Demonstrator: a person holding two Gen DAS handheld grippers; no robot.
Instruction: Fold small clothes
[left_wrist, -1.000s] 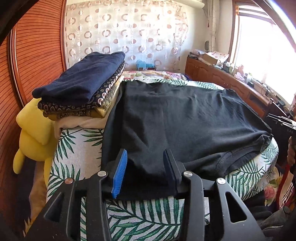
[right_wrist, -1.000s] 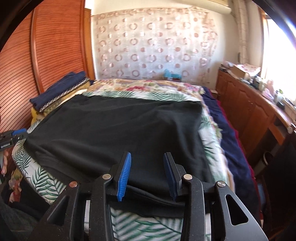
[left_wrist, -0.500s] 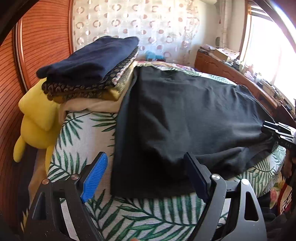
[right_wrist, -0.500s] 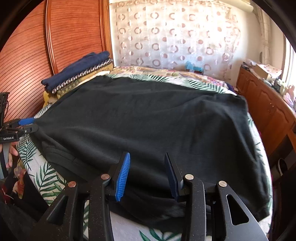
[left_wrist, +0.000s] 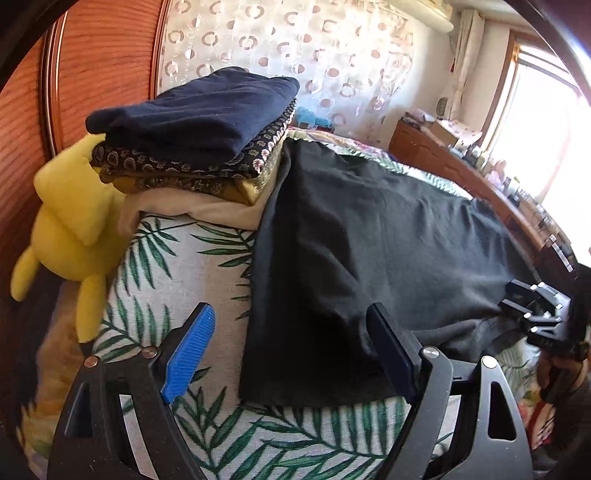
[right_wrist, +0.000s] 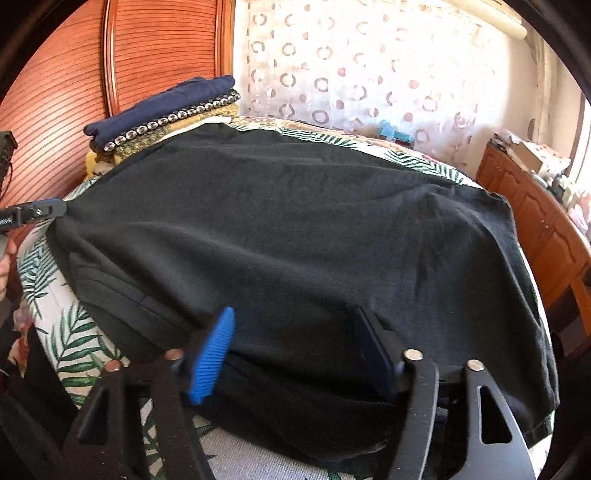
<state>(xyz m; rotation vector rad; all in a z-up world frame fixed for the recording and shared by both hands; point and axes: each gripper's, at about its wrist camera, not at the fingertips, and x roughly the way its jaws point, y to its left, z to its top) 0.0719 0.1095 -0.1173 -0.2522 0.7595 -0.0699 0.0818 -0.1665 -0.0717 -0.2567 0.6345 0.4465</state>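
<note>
One black cotton T-shirt (right_wrist: 295, 240) spread flat on the palm-leaf printed bedspread (left_wrist: 177, 266), fold barely begun.
Both jaws spread wide, left gripper (left_wrist: 295, 354) and right gripper (right_wrist: 299, 354) at its near hem; stack of folded dark clothes (left_wrist: 199, 122) already done beside it.

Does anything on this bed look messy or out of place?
Mostly tidy. The black shirt lies spread out, but its near edge is bunched and doubled under. The folded pile leans out over a yellow plush toy wedged against the headboard.
</note>
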